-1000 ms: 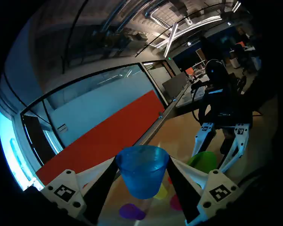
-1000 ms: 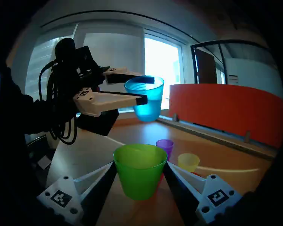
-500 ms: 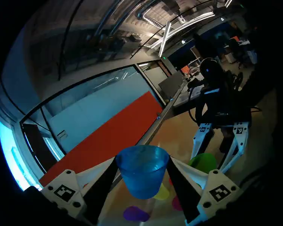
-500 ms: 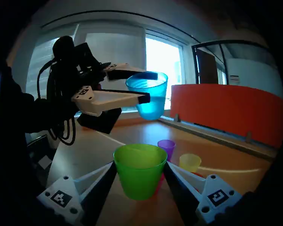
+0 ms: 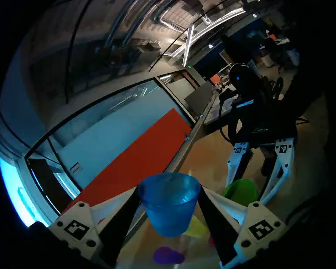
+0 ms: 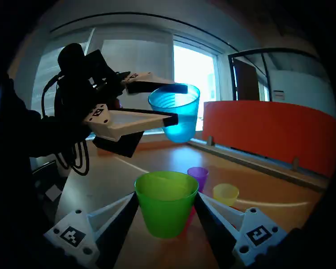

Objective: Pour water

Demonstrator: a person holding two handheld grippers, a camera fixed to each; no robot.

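Jaws of left gripper (image 5: 169, 193): clamped on blue cup (image 5: 169, 210), one finger against each side wall, just under the rim. Cup at 6 o'clock of left gripper view, mouth up. Walls see-through; liquid level not readable from this side.

Jaws of right gripper (image 6: 166, 199): likewise closed, gripping green cup (image 6: 166, 210) by both sides. Cup upright at 6 o'clock of right gripper view, mouth up, contents not visible.

From right gripper view:
- Left gripper (image 6: 177, 104) reaching in from 10 o'clock, carried on a dark sleeve (image 6: 29, 134).
- Blue cup (image 6: 177, 121) lifted clear of table (image 6: 266, 197), at 12 o'clock of green cup and well above it, rim tipped slightly.
- Lower half of blue cup denser in colour; water or tint, cannot tell.

From left gripper view:
- Right gripper (image 5: 247, 194) at 3 o'clock of blue cup.
- Green cup (image 5: 242, 190) between its fingers, low over table (image 5: 213, 157).

Loose cups on table:
- Purple cup (image 6: 196, 174) upright at 1 o'clock of green cup.
- Yellow cup (image 6: 225, 193) at 3 o'clock of green cup, apart from purple.
- Same pair in left gripper view: yellow cup (image 5: 197, 227) at 4 o'clock of blue cup, purple cup (image 5: 168, 256) at 6 o'clock.

Surroundings, right gripper view: orange wall panel (image 6: 275, 130) at 3 o'clock past table's far edge; bright window (image 6: 192, 71) at 12 o'clock.
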